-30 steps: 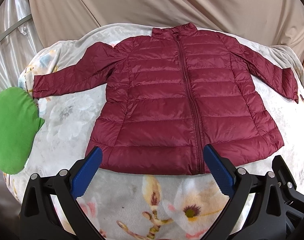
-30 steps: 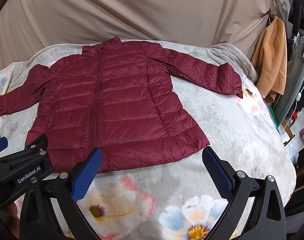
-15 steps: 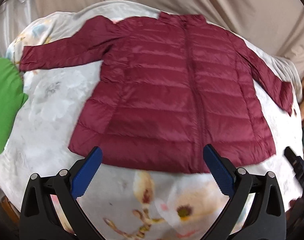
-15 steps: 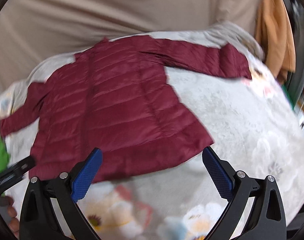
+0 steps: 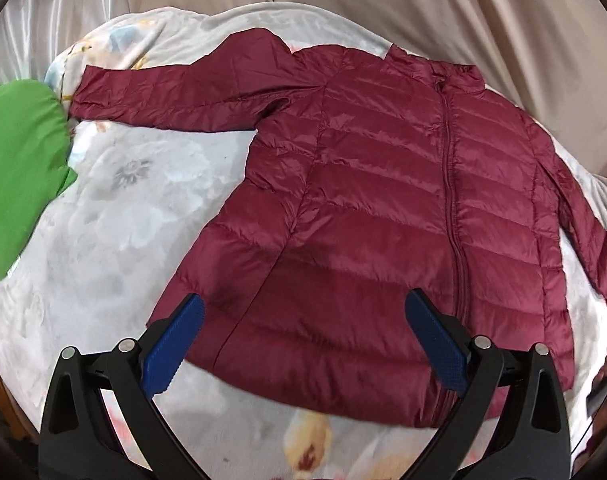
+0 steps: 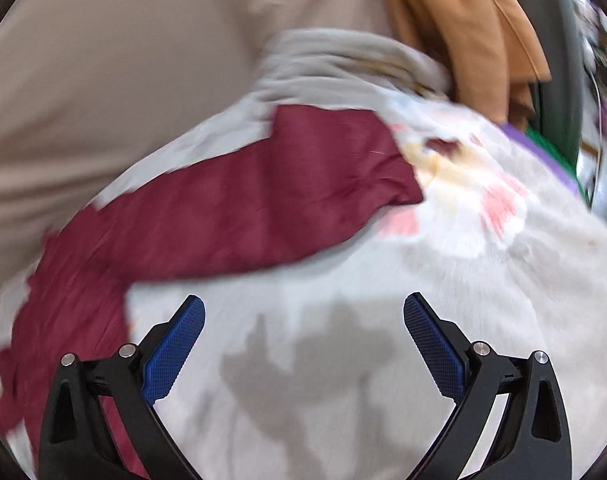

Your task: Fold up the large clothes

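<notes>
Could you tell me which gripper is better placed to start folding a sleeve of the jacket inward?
Right. The right gripper hangs open facing the nearby sleeve. The left gripper, also open, sits over the jacket hem, far from its own sleeve.
</notes>
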Action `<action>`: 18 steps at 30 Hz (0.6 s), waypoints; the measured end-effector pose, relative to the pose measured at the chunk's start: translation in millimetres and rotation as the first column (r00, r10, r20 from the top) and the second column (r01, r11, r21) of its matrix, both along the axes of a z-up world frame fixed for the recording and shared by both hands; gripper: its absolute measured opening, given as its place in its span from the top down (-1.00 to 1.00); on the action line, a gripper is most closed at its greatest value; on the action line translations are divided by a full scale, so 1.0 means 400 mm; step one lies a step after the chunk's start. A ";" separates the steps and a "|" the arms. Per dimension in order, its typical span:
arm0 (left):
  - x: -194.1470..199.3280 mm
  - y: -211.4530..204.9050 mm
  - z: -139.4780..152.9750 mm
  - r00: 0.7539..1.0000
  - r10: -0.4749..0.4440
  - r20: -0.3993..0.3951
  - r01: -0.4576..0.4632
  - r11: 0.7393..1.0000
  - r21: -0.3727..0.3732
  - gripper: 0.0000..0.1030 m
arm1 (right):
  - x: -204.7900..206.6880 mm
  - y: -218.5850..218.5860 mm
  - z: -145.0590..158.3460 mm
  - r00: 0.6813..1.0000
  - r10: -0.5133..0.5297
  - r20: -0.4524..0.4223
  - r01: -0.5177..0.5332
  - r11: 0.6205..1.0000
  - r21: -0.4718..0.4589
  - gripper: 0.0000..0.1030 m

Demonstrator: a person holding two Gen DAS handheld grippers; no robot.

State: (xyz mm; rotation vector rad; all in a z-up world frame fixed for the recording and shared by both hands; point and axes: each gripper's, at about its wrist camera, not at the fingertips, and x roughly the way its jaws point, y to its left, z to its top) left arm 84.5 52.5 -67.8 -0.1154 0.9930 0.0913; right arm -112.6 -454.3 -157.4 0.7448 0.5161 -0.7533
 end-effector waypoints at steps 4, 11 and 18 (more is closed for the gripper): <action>0.031 -0.024 -0.002 1.000 -0.004 0.023 0.003 1.000 0.010 -0.91 | 0.016 -0.106 -0.047 0.991 -0.068 0.111 0.056 0.992 0.110 -0.90; 0.070 -0.060 0.010 0.997 -0.043 0.059 0.042 0.999 0.024 -0.72 | 0.051 -0.217 -0.090 0.962 -0.157 0.225 0.105 0.968 0.227 -0.68; 0.095 -0.038 0.001 0.998 -0.038 0.053 0.036 0.999 0.033 -0.58 | 0.138 -0.182 0.083 0.935 -0.049 0.351 0.010 0.994 0.112 0.85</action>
